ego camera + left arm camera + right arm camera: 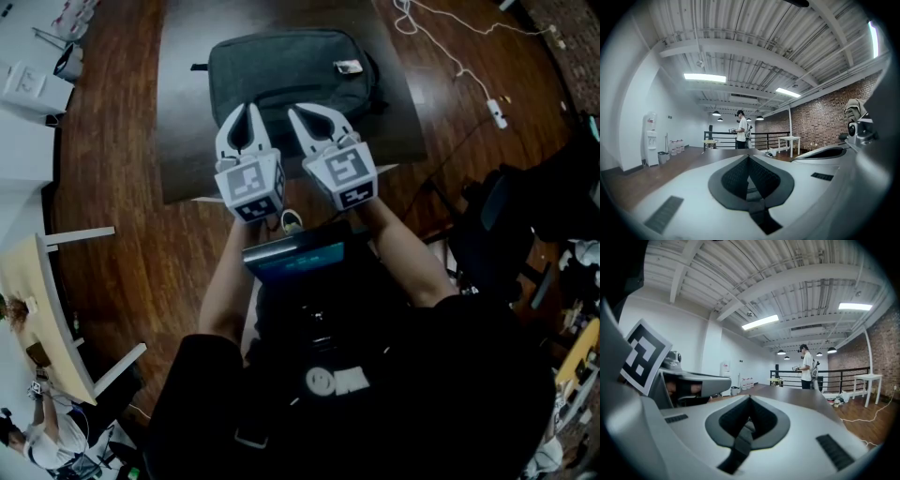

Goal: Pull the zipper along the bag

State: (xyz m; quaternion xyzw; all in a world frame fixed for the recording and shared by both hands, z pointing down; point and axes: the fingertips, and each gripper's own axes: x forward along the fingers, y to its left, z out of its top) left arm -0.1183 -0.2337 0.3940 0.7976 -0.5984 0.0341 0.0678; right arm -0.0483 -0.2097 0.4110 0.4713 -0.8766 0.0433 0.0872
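Note:
A dark grey bag lies flat on a dark table in the head view, with a small white tag near its right end. My left gripper hovers over the bag's near edge, its jaws together with nothing between them. Just to its right, my right gripper is likewise shut and empty. Neither touches the bag that I can tell. In the left gripper view the left gripper points level across the table top; the right gripper does the same. The bag is hidden in both gripper views.
A white cable and power strip lie on the wooden floor at the right. A dark chair stands right of me, a pale table to the left. Far off a person stands by a railing.

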